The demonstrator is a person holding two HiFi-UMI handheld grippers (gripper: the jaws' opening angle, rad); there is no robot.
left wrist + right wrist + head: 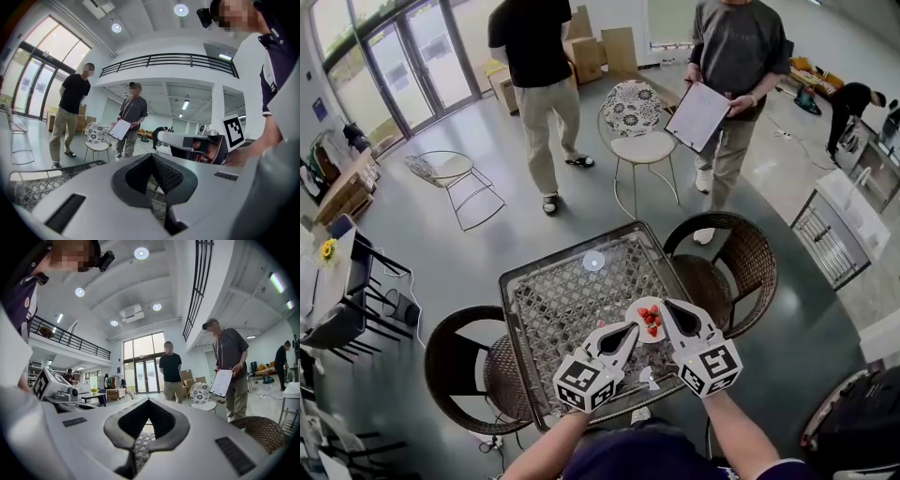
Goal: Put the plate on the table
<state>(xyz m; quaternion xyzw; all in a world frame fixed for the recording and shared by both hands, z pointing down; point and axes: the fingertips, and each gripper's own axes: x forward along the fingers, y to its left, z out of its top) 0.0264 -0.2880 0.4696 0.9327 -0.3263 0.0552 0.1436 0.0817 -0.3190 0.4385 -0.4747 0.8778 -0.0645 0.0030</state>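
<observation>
On the near right part of the table (546, 302), the plate (644, 311) lies flat on the latticed top with a few red strawberries (652, 322) on it. From the head view it looks set down rather than carried, though that view alone cannot prove its underside rests on the top.

Just beside the plate's left rim sits the tip of the left gripper (631, 329). Its own view shows the jaws closed tip to tip, with only the table's mesh visible through the hollow between them, so it holds nothing. At the plate's right rim lies the right gripper (668, 306), whose tip overlaps the plate's edge as seen from above. Whether it touches the plate cannot be told. Its jaws are likewise drawn together on nothing, with lattice showing behind them.

By my reading the task is all but finished. The plate is on the table and neither tool has hold of it. What seems left is only to draw both grippers clear.

Farther up the top lies a small pale disc (594, 262). Two wicker chairs (742, 264) flank the table, and two people (733, 66) stand beyond it.
</observation>
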